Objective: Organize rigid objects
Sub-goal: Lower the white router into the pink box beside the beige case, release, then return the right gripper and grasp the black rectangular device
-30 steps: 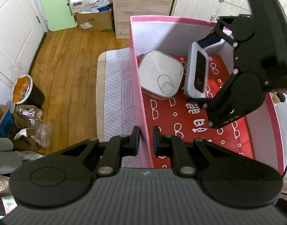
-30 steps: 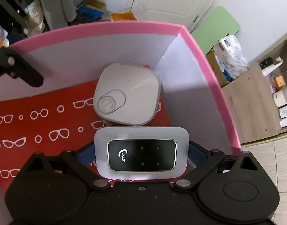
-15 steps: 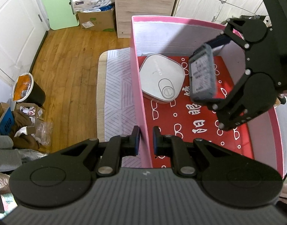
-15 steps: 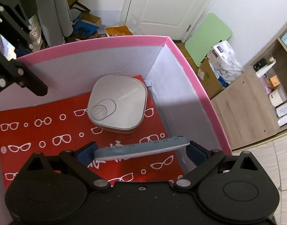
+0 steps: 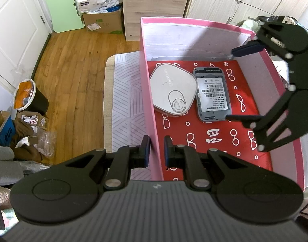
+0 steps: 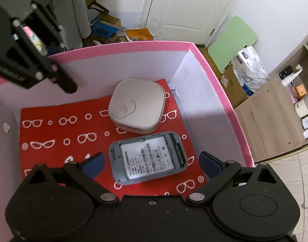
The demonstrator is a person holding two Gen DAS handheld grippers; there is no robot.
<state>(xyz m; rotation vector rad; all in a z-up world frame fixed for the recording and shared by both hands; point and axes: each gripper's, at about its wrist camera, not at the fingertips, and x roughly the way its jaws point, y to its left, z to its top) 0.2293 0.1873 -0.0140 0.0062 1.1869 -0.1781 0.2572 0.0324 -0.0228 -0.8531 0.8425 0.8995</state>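
Observation:
A pink box with a red, glasses-patterned floor holds two things. A rounded white square device lies at its far left. A grey pocket router lies label side up right beside it, also in the right wrist view. My right gripper is open and empty just above the router, seen from the left wrist view. My left gripper is shut on the box's left wall. The white device shows in the right wrist view.
The box sits on a patterned mat at a table edge, wooden floor beyond. A wooden cabinet and cardboard boxes stand behind. A bin and clutter lie at left.
My right gripper turned the router face down, opened and let it go; it now lies flat on the box floor beside the white device. The right gripper has pulled back. The left gripper stayed put.

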